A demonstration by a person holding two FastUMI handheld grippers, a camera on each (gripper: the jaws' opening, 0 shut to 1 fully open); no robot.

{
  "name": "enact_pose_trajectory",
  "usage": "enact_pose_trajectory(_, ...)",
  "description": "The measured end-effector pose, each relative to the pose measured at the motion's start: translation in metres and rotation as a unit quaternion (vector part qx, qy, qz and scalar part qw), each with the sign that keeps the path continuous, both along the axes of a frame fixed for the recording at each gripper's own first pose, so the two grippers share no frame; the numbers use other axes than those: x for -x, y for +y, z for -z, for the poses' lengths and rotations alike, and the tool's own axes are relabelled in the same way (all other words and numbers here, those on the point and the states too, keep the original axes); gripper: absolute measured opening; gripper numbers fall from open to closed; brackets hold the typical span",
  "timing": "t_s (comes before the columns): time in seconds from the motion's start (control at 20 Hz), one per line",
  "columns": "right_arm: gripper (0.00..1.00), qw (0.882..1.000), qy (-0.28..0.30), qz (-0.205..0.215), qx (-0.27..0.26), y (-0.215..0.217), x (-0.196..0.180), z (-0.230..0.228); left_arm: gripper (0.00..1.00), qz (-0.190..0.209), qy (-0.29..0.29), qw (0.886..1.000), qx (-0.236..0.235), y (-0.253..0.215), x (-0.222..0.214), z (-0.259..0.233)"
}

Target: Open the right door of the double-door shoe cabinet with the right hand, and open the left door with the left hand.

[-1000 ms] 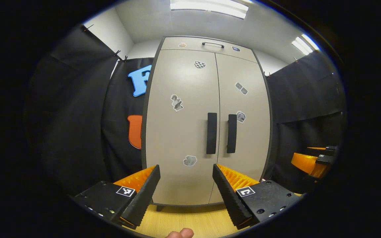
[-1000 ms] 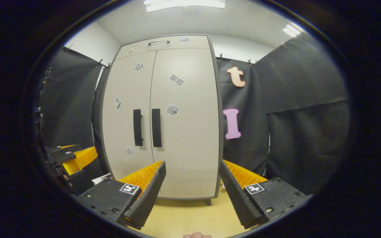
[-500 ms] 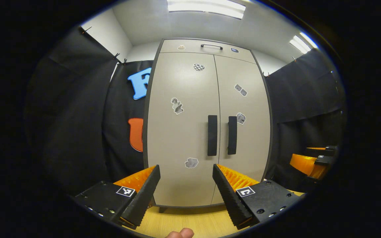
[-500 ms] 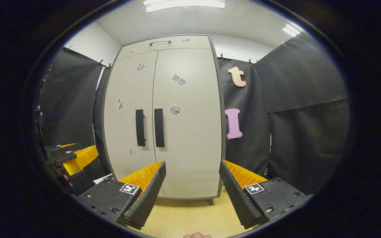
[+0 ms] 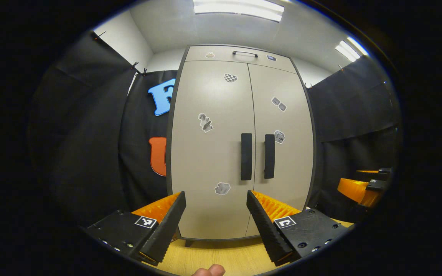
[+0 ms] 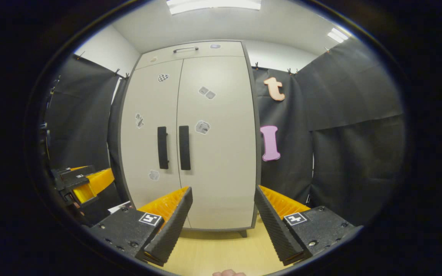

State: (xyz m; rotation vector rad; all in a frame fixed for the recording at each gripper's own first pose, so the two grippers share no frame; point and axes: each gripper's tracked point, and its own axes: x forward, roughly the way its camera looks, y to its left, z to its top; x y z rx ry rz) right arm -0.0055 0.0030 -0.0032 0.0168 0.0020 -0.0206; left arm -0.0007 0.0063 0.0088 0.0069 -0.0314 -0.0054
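The shoe cabinet stands upright on a light wooden floor, straight ahead of both cameras and set against the black cloth wall. It is tall and beige with a dark edge band around its body. The left door and the right door are both closed, meeting along a thin vertical seam at the middle. Each door carries a black vertical bar handle just beside that seam: the left handle and the right handle sit at the same height, near each other but apart. Small grey stickers are scattered over both doors; what they picture is too small to tell. Above the doors runs a narrow top panel with a slim dark top handle.

In the left gripper view, the left hand-held gripper has its fingers spread wide with nothing between them, well short of the cabinet. A fingertip shows at the bottom edge. The right hand-held gripper appears at the far right edge, orange and black.

In the right gripper view, the cabinet sits slightly left of centre, and the right hand-held gripper is likewise spread wide and holding nothing, apart from the doors. The left hand-held gripper shows low on the left.
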Motion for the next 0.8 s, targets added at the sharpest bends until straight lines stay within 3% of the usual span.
enact_pose_trajectory(0.35, 0.98, 1.000, -0.005, -0.012, -0.013, 0.010, -0.018, -0.005, 0.95, 0.002, 0.002, 1.000, -0.005, 0.001, 0.002, 0.001)
enact_pose_trajectory(0.8, 1.00, 0.997, -0.023, -0.061, -0.034, 0.066, -0.133, -0.067, 0.95, 0.006, 0.021, 1.000, -0.009, 0.012, 0.022, 0.020)
